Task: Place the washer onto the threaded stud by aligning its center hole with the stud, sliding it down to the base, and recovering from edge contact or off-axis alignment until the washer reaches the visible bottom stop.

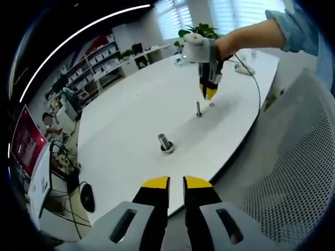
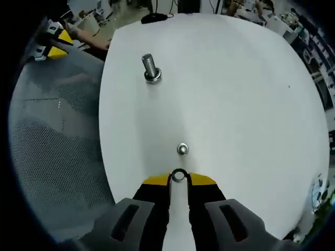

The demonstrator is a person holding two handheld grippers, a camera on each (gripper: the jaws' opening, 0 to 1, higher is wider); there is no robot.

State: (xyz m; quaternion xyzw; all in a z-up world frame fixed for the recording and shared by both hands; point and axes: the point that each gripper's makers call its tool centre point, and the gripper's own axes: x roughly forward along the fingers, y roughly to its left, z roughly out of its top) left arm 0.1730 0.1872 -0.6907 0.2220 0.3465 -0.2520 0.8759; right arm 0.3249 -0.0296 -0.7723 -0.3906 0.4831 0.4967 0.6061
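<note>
The washer [image 2: 178, 175] is not yet on the stud [image 2: 182, 149]. In the right gripper view, the right gripper [image 2: 178, 180] holds the washer by its edge between the yellow fingers [image 2: 155, 181], which are closed on it, and the ring sits just before the stud, near but apart from it. The stud stands upright on the white surface [image 2: 235, 94], and its top shows as a small bright disc.

In the left gripper view, the right gripper [image 1: 209, 93] hangs just above and beside the stud [image 1: 199, 109], pointing down at it. A 2nd, thicker bolt [image 1: 165, 143] with a ring at its foot stands nearer to the left gripper [image 1: 176, 183] than the stud does. The left gripper waits far from the stud, over the surface's edge, with its fingers [image 1: 155, 183] a little apart and holding nothing.

I judge that picking up is done. What is left: to bring the hole over the stud's top, to lower the washer, and to slide it to the base. The hole is not yet on the stud's axis.
</note>
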